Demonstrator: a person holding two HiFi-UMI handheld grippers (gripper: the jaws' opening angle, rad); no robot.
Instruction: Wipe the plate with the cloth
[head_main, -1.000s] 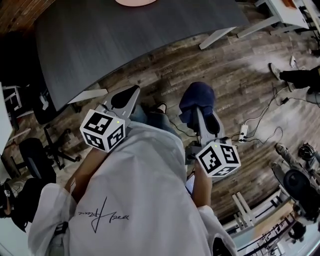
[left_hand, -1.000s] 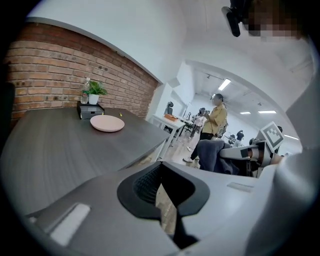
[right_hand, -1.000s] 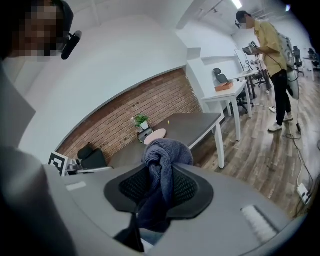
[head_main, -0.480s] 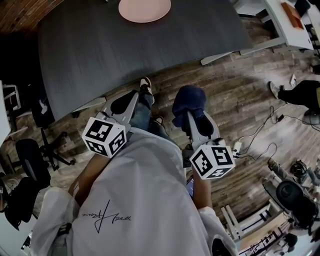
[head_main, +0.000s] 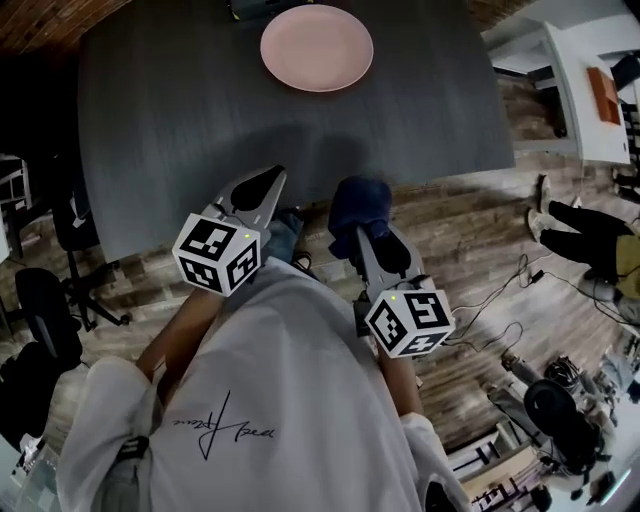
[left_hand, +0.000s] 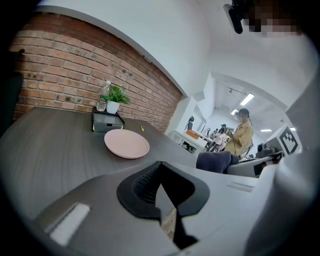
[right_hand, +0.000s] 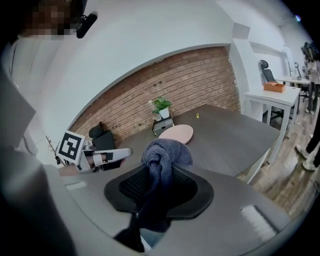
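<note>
A pink plate (head_main: 316, 47) lies at the far side of the dark grey table (head_main: 200, 120); it also shows in the left gripper view (left_hand: 126, 143) and the right gripper view (right_hand: 176, 133). My right gripper (head_main: 357, 205) is shut on a bunched dark blue cloth (head_main: 360, 208), which bulges out of its jaws (right_hand: 165, 152). My left gripper (head_main: 262, 186) is shut with nothing in it, its tips just over the table's near edge. Both grippers are well short of the plate.
A small potted plant (left_hand: 114, 100), a bottle and a dark box (left_hand: 106, 121) stand by the brick wall behind the plate. Office chairs (head_main: 40, 310) stand at the left. A white desk (head_main: 590, 70), cables and a person's legs are at the right.
The table and plate have come closer and lower in the head view. Both grippers have advanced from over the wood floor to the table's near edge, the cloth still held.
</note>
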